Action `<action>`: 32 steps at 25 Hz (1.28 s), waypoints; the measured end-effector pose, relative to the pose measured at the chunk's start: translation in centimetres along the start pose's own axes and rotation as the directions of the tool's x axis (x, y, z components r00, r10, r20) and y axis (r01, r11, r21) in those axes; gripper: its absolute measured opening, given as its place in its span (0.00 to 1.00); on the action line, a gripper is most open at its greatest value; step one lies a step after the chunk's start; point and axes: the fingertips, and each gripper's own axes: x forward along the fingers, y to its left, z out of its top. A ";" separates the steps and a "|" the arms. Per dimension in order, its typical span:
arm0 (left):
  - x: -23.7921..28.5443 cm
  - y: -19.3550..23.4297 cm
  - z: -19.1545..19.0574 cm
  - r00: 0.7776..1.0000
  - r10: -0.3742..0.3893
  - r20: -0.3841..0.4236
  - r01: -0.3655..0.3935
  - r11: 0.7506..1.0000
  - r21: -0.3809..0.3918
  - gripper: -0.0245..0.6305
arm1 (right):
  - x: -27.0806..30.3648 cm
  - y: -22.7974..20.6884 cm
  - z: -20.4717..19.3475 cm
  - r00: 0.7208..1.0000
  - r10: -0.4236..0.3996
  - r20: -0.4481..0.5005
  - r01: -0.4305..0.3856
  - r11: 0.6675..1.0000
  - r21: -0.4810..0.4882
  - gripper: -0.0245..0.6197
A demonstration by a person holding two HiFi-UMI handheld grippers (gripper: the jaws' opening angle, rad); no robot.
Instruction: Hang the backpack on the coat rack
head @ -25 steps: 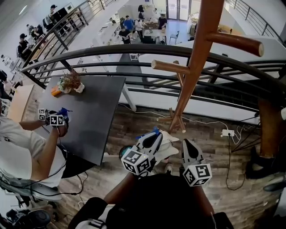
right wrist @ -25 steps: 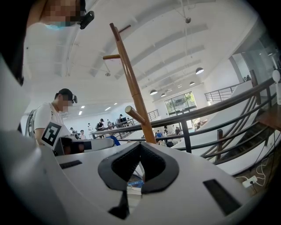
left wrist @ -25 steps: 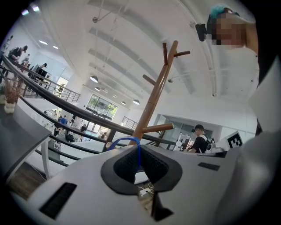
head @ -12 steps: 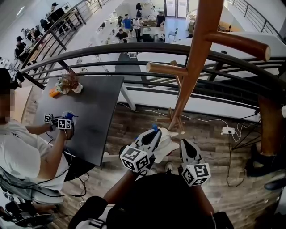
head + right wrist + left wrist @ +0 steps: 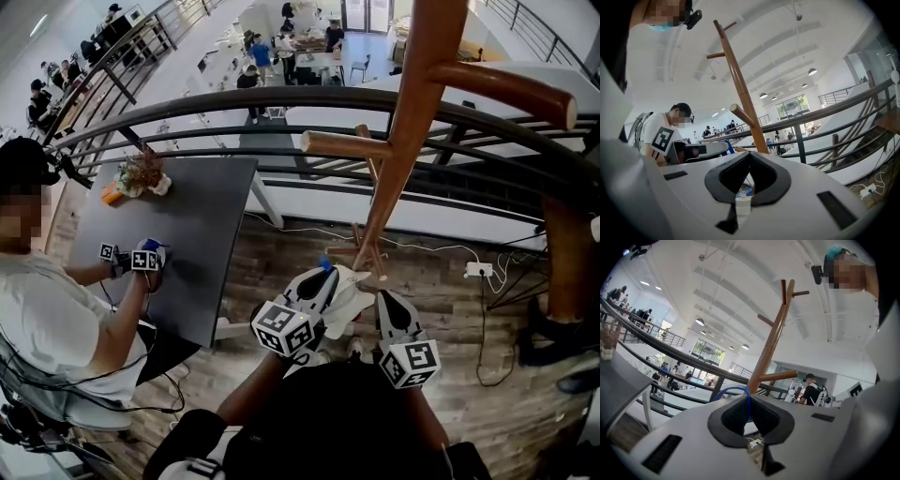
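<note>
Left gripper [image 5: 322, 277]: jaws pinched shut on the blue loop [image 5: 735, 392] at the top of the backpack [image 5: 354, 298]. That's the right place to hold it, since the loop is what has to go over a peg.

The backpack is the pale bundle low in front of us. It sits between the two grippers near the foot of the coat rack [image 5: 405, 122] and isn't on any peg yet. We can't tell whether its bottom rests on the floor.

Right gripper [image 5: 388, 302]: jaws closed tip to tip, with nothing visibly between them. It sits just beside the bag, and we read that as standby to steady it or spread the loop.

Both grippers point up at the pole, so we judge this as lining up for the lift. The nearest target looks like the low peg [image 5: 339, 143], which is above the loop and well apart from it.

Next we need to raise the loop above the peg tip, with the loop open toward it. The risk is that the pinch flattens the loop so it misses the peg.
</note>
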 end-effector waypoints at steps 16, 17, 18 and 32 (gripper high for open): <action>1.1 1.2 -0.3 1.000 0.002 -0.017 -0.003 1.000 -0.007 0.06 | 0.8 -0.6 -0.7 1.000 -0.003 -0.016 0.003 1.000 0.002 0.06; 1.2 1.2 -0.2 1.000 0.002 -0.018 -0.002 1.000 -0.007 0.06 | 0.8 -0.7 -0.7 1.000 -0.005 -0.016 0.005 1.000 0.002 0.06; 1.3 1.3 -0.2 1.000 0.002 -0.019 -0.002 1.000 -0.007 0.06 | 0.8 -0.7 -0.8 1.000 -0.006 -0.017 0.006 1.000 0.002 0.06; 2.3 1.6 -0.6 1.000 0.002 -0.031 -0.002 1.000 -0.005 0.06 | 0.7 -1.3 -1.0 1.000 -0.010 -0.020 0.010 1.000 0.010 0.06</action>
